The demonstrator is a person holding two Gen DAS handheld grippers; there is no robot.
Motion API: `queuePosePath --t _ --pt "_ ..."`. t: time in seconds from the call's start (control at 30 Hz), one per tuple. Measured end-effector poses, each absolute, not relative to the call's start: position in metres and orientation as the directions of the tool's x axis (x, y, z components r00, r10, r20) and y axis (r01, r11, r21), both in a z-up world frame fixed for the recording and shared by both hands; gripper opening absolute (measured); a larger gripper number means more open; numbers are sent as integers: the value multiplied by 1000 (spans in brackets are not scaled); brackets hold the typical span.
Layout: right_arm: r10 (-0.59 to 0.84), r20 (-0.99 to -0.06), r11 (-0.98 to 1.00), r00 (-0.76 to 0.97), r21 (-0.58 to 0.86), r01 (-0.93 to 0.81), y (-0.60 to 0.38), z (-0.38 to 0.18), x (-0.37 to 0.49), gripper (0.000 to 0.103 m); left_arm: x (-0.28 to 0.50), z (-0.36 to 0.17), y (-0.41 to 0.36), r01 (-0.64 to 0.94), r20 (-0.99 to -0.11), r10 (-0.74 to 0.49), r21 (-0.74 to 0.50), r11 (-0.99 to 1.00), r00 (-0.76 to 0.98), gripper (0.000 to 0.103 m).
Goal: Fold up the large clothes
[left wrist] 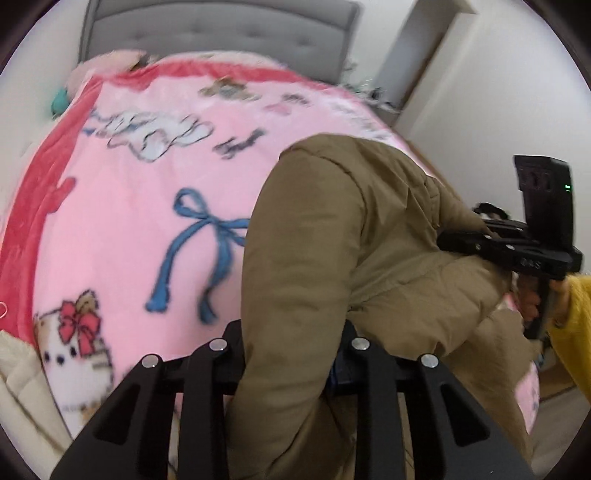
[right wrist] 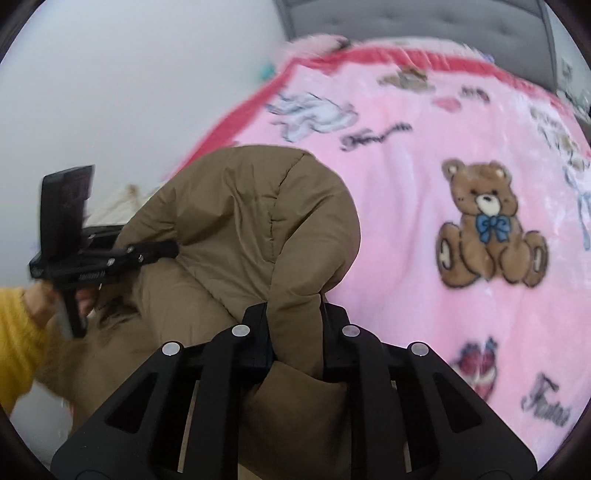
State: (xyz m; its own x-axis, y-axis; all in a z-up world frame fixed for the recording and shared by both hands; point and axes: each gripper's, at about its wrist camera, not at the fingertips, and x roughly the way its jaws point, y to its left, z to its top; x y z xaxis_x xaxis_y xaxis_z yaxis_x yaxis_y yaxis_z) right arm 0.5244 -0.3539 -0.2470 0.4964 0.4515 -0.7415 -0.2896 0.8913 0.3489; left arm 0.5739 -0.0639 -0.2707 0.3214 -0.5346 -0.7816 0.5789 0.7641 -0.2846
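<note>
A large olive-brown padded jacket (left wrist: 332, 236) hangs bunched between my two grippers above a bed. My left gripper (left wrist: 291, 343) is shut on a fold of the jacket, which drapes over and below its fingers. My right gripper (right wrist: 295, 325) is shut on another fold of the same jacket (right wrist: 258, 206). In the left wrist view the right gripper (left wrist: 461, 240) shows at the right edge, its tips buried in the jacket. In the right wrist view the left gripper (right wrist: 162, 251) shows at the left, also clamped in the cloth.
The bed is covered by a pink blanket (left wrist: 147, 221) with a red border, a blue bow and a teddy bear print (right wrist: 487, 229). A grey tufted headboard (left wrist: 221, 29) stands at the far end. White walls flank the bed. Cream bedding (left wrist: 18, 380) lies at the lower left.
</note>
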Motion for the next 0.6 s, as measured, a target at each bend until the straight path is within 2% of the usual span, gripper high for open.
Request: queuePosePath --t 0.13,0.23,0.4,0.6 --pt "462 -730 886 504 355 -300 -347 -228 466 14 508 -239 -59 636 -760 -545 -233 736 353 25" --pt "472 -710 881 522 368 -297 -342 -221 421 14 470 -233 -48 629 -740 -570 -260 733 358 25" --pt "432 -689 901 582 307 -306 -328 -219 349 14 401 -236 -35 636 -711 -574 -232 736 406 25" --pt "356 -704 931 615 208 -301 -309 -242 270 16 319 -252 -31 692 -695 -557 -119 712 454 25"
